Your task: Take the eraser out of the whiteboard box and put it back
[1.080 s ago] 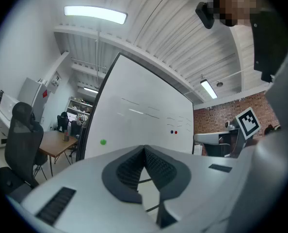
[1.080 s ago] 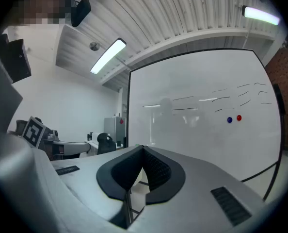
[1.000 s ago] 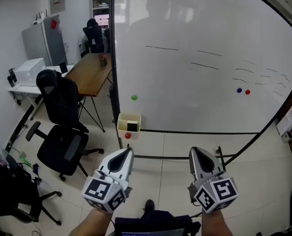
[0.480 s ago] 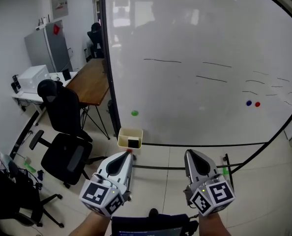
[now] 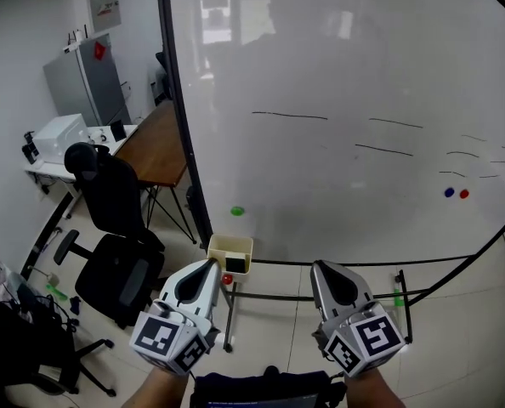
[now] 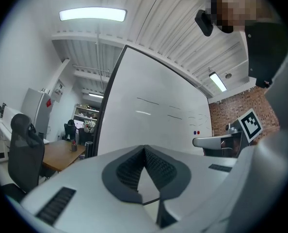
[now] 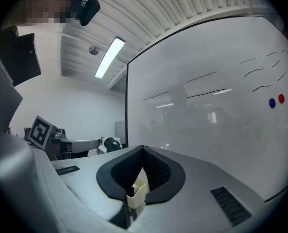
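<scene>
A cream whiteboard box (image 5: 230, 249) hangs at the lower left corner of the whiteboard (image 5: 346, 143), and the black eraser (image 5: 235, 264) sits inside it. My left gripper (image 5: 210, 264) is shut and empty, held level, its tip just short of the box's left side. My right gripper (image 5: 320, 266) is also shut and empty, level, off to the right of the box. In the left gripper view the left gripper (image 6: 145, 148) has its pads meeting, with the board beyond. In the right gripper view the right gripper (image 7: 143, 148) shows a cream box shape (image 7: 138, 192) through the gap below its tips.
A red magnet (image 5: 227, 279) sits below the box and a green magnet (image 5: 237, 212) above it; blue and red magnets (image 5: 456, 193) lie far right. A black office chair (image 5: 108, 245), a wooden table (image 5: 155, 147) and the board's stand legs (image 5: 229, 321) are nearby.
Both grippers have moved forward toward the whiteboard. The box has come closer and now sits just beyond the left gripper's tip. Both stay shut.
</scene>
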`<state>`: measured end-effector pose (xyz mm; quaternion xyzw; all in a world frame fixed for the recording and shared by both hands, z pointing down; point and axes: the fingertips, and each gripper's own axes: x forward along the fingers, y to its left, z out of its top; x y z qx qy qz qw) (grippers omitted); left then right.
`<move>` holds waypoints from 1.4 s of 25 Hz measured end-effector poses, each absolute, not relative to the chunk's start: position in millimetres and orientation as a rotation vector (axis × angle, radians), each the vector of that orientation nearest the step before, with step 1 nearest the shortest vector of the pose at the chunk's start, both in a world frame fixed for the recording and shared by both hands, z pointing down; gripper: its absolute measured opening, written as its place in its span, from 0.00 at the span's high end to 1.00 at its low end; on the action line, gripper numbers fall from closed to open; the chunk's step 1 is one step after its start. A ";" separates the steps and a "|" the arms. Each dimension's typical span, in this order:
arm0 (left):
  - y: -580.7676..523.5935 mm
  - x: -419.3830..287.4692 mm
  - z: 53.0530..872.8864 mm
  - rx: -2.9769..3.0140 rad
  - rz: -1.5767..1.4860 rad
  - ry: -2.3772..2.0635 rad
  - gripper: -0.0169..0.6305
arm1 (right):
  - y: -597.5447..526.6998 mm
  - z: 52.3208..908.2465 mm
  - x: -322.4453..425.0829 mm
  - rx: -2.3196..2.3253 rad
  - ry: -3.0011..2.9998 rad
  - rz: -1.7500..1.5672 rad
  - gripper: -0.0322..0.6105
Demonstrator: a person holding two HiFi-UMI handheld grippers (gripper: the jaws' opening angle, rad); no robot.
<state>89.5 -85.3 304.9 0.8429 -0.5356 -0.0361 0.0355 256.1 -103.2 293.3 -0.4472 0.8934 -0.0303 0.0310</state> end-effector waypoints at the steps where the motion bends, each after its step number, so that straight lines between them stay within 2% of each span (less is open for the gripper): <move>1: -91.1 80.4 305.2 2.588 -0.106 -1.649 0.94 | -109.2 293.6 247.8 -1.376 2.755 -0.096 0.94; 19: -179.2 -106.2 324.8 2.695 -0.075 -1.398 0.94 | -181.7 306.5 76.7 -1.653 2.610 -0.095 0.94; 21: -186.4 -115.6 328.0 2.696 -0.076 -1.380 0.94 | -185.5 309.6 66.8 -1.675 2.615 -0.099 0.83; 31: -209.4 -129.0 338.1 2.675 -0.111 -1.375 0.94 | -208.4 337.5 52.9 -1.759 2.649 -0.130 0.65; 35: -215.7 -122.1 357.3 2.646 -0.089 -1.373 0.94 | -219.4 363.3 56.9 -1.802 2.675 -0.156 0.63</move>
